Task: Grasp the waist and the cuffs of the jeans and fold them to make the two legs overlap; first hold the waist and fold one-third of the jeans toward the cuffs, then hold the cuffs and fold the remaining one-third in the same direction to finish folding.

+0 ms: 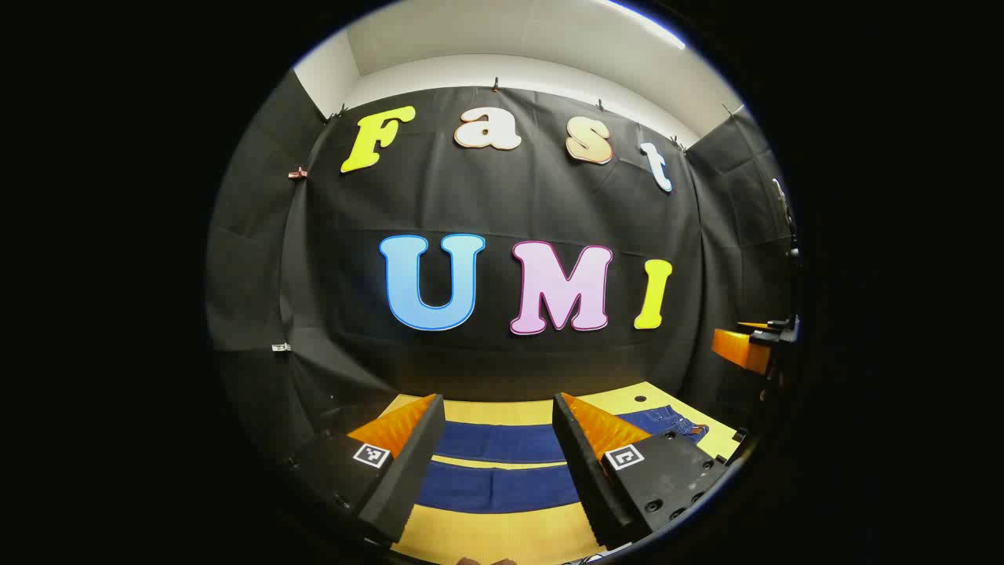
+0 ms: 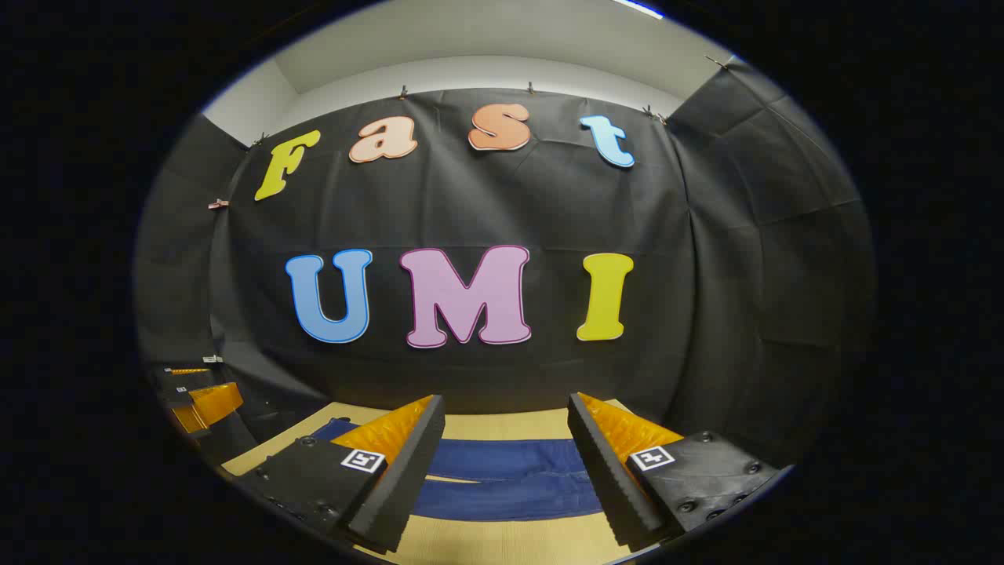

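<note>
Both grippers (image 1: pixel 498 439) (image 2: pixel 506 439) agape above flat jeans (image 1: pixel 502 463) (image 2: pixel 510 475), no legible labels.

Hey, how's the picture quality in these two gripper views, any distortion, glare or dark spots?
Left gripper view: strong fisheye bend, bright ceiling light strip glaring at top, dark blue denim jeans sharp on the yellow table. Right gripper view: same curved distortion, booth walls dim, jeans evenly lit, no motion blur.

Blue jeans (image 1: pixel 502 463) flat on table, legs side by side, unfolded.
</note>
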{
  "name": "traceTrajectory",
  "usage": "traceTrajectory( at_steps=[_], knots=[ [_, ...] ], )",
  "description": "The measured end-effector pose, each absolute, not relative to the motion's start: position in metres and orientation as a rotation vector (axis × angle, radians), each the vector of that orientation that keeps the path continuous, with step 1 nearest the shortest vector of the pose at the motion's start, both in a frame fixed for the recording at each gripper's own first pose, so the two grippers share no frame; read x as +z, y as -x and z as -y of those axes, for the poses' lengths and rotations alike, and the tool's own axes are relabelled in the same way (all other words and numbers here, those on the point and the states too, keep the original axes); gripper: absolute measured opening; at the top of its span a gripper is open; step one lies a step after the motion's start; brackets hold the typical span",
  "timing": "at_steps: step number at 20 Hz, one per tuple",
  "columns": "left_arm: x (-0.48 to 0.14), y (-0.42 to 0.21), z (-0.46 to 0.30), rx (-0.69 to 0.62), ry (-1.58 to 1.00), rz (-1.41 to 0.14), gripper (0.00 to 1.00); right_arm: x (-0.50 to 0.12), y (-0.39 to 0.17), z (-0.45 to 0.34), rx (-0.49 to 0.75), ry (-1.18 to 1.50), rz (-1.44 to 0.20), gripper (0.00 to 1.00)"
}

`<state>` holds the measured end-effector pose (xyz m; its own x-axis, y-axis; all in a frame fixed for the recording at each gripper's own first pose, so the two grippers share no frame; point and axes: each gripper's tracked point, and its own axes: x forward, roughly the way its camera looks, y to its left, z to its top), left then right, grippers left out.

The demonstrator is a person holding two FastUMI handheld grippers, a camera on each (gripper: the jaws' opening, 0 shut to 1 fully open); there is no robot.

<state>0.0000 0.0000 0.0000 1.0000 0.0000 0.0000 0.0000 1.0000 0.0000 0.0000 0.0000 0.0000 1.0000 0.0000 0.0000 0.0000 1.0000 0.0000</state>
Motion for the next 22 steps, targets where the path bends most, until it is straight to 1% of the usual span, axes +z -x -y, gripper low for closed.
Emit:
traceTrajectory(
  at_steps=[7,8,11,12,15,16,17,22],
  knots=[
    [0.000,-0.013,0.012,-0.026,-0.007,0.009,0.81,0.010,-0.008,0.019,-0.023,0.009,0.019,0.97],
    [0.001,-0.015,0.013,-0.026,-0.003,0.009,0.77,0.011,-0.009,0.020,-0.024,0.007,0.022,0.97],
    [0.001,-0.020,0.015,-0.028,0.002,0.009,0.77,0.010,-0.016,0.018,-0.014,0.008,0.018,0.97],
    [0.000,-0.022,0.016,-0.026,0.001,0.006,0.81,0.009,-0.017,0.017,-0.008,0.010,0.015,0.97],
    [-0.005,-0.027,0.015,-0.018,0.004,-0.004,0.81,0.009,-0.021,0.015,0.003,0.019,0.012,0.97],
    [-0.009,-0.027,0.016,-0.020,0.007,-0.011,0.77,0.009,-0.022,0.015,0.004,0.020,0.012,0.97],
    [-0.012,-0.027,0.019,-0.023,0.007,-0.018,0.81,0.011,-0.023,0.016,0.003,0.021,0.017,0.97],
    [-0.030,-0.036,0.016,-0.032,-0.019,-0.059,0.81,0.006,-0.032,0.025,-0.009,0.049,0.004,0.97]
  ],
)
